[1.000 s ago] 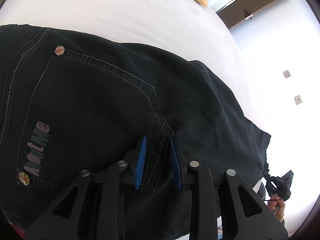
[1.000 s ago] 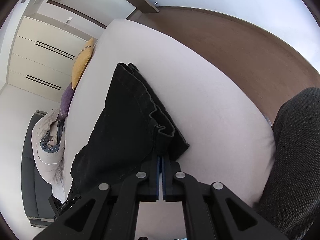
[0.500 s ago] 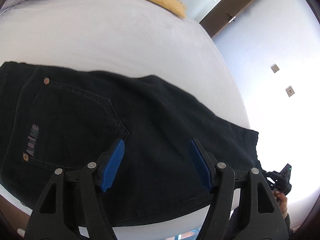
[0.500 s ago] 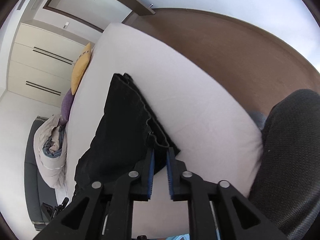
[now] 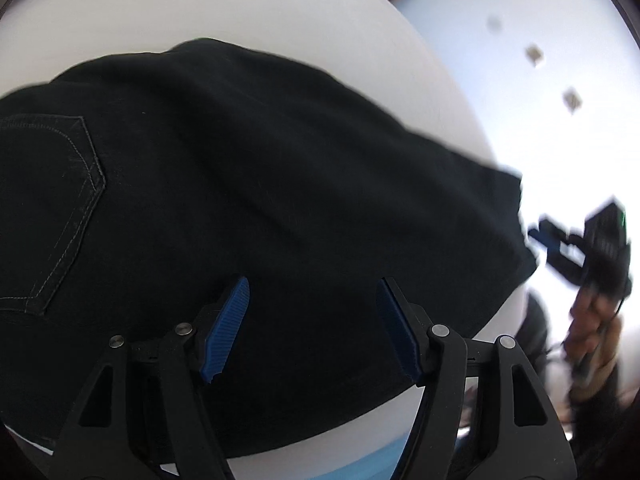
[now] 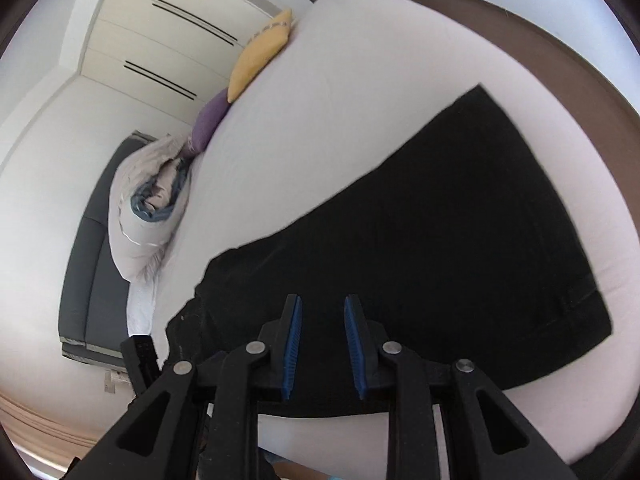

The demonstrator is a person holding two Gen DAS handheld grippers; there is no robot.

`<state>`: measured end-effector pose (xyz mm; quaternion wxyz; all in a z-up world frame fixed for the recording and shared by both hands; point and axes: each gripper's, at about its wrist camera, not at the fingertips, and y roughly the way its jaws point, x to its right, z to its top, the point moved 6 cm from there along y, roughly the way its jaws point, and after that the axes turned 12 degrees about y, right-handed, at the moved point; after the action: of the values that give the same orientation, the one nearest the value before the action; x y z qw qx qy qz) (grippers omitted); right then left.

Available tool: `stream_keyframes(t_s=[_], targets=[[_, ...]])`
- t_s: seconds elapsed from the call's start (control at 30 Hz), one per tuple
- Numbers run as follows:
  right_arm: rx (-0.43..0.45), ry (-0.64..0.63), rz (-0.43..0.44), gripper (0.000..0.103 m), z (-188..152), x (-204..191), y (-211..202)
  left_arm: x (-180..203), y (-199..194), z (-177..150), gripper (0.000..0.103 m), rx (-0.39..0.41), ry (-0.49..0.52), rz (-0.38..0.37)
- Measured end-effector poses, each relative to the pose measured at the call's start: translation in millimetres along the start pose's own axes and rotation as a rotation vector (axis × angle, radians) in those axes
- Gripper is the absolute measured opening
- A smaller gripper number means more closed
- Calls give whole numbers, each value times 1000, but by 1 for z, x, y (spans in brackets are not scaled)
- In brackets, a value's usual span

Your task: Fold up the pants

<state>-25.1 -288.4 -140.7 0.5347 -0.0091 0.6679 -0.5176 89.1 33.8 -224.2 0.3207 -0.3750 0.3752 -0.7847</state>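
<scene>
Black pants (image 5: 280,160) lie folded flat on the white bed (image 5: 200,8), with a stitched back pocket (image 5: 44,208) at the left. My left gripper (image 5: 313,284) hovers just over the near edge of the cloth. Its jaws stand wide and are closing slightly, with nothing pinched between the blue pads. In the right wrist view the pants (image 6: 440,240) stretch away to the upper right. My right gripper (image 6: 322,300) hangs above their near edge, jaws opening, pads clear of the fabric. A hand holds the right gripper (image 5: 560,240) past the pants' right end.
A yellow pillow (image 6: 264,56), a purple pillow (image 6: 210,118) and a bunched pale duvet (image 6: 148,200) sit at the far end of the bed (image 6: 360,80). A wardrobe (image 6: 160,40) stands behind them. The brown floor (image 6: 560,40) borders the mattress.
Both grippers let go of the pants and opened. The left one slid along the cloth away from the pocket. The right one swung back and now looks over the whole folded garment.
</scene>
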Motion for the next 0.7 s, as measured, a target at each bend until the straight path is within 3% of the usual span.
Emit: stream_keyframes(t_s=[0.07, 0.13, 0.27, 0.4, 0.43, 0.5, 0.57, 0.6, 0.7], targets=[[-67, 14, -100, 25, -8, 19, 24, 12, 9, -8, 63, -33, 46, 25], [-76, 6, -151, 0, -16, 40, 33, 19, 9, -23, 63, -70, 108, 42], [-80, -48, -179, 0, -24, 51, 20, 29, 8, -42, 63, -119, 204, 90], [-76, -198, -362, 0, -32, 28, 5, 28, 5, -48, 63, -141, 244, 115], [-60, -249, -384, 7, -34, 15, 4, 27, 5, -49, 63, -140, 244, 120], [-41, -343, -308, 7, -39, -22, 6, 30, 6, -55, 63, -138, 245, 127], [-41, -449, -217, 14, -50, -64, 20, 35, 8, -58, 63, -135, 247, 135], [-40, -504, -207, 19, -56, -79, 31, 35, 6, -60, 63, -136, 249, 138], [-121, -619, -227, 20, -82, -95, 77, 34, 2, -65, 63, -137, 265, 153]])
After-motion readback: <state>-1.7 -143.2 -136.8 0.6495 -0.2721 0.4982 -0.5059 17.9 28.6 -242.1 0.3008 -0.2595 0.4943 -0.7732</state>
